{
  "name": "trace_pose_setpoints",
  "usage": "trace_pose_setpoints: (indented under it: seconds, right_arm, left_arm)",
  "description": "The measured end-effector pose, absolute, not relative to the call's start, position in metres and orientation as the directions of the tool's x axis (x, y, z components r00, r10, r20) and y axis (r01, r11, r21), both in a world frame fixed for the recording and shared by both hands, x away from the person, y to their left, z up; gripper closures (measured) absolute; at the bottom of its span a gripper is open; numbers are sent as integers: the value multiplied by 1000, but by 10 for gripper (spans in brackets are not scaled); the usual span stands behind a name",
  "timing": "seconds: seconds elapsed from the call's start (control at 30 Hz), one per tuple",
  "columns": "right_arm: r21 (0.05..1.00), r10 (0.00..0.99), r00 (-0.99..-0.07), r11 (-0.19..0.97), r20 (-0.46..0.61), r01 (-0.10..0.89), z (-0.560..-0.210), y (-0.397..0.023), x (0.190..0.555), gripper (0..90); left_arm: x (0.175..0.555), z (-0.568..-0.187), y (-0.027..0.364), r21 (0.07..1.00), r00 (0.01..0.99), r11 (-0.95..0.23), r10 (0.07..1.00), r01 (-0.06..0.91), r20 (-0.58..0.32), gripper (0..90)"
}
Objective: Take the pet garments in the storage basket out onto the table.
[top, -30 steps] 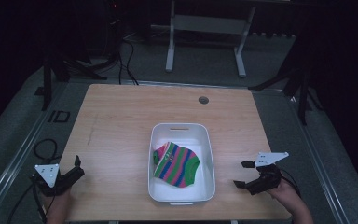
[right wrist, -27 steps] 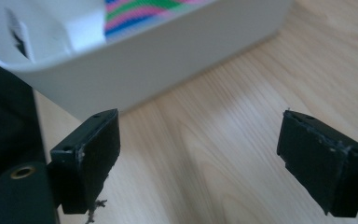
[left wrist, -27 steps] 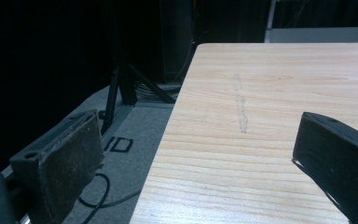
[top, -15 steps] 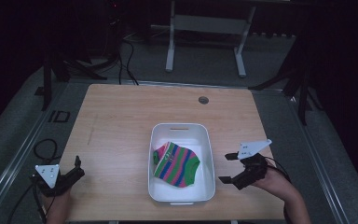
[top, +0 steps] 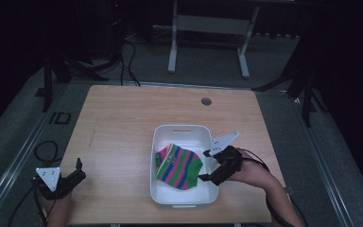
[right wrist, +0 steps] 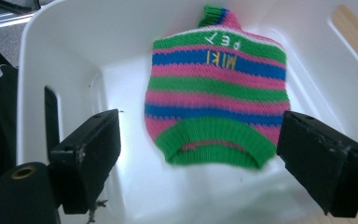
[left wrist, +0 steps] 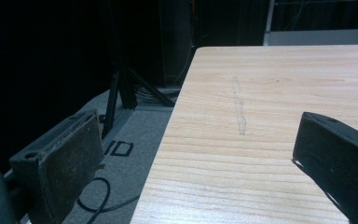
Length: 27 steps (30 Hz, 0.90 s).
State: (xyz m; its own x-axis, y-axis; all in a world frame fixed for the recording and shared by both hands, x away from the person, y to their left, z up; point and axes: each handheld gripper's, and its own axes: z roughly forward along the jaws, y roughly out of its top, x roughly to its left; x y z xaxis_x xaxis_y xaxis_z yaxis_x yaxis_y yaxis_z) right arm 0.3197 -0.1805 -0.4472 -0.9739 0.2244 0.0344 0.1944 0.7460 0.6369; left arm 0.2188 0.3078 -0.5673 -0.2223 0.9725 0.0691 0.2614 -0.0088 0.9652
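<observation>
High view: one white bin [top: 160, 142] mid-surface w/ one striped pet sweater [top: 178, 165] inside; right claw [top: 210, 165] over bin's right rim, jaws wide, empty; left claw [top: 78, 170] at surface's [top: 123, 118] near-left corner. Left gripper view: jaws wide apart, nothing between, bare wood ahead. Right gripper view: sweater [right wrist: 214, 98] lies flat on bin floor, green hem nearest, between the open jaws, untouched.

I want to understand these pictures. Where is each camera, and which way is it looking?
High view: above the person's side, looking down on the table; both forearms, left tongs and right tongs show.
Left gripper view: on the left tongs, facing across bare table; two open jaws show.
Right gripper view: on the right tongs, facing into the white tub; open jaws flank the striped sweater.
Shared: high and right views both show sweater and tub.
</observation>
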Motion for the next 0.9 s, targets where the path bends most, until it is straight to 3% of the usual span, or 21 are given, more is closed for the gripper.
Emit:
trace_pose_setpoints:
  seconds: [0.6,0.9]
  right_arm:
    - [550,178,-983,817,44,172,-467,-91,354,133]
    - [470,205,-976,856,71,214,-492,-64,368,133]
  left_arm:
    - [218,-568,308,969,-210,-7,976,247,61,20]
    - [217,-568,308,969,-202,-6,978,246,58,20]
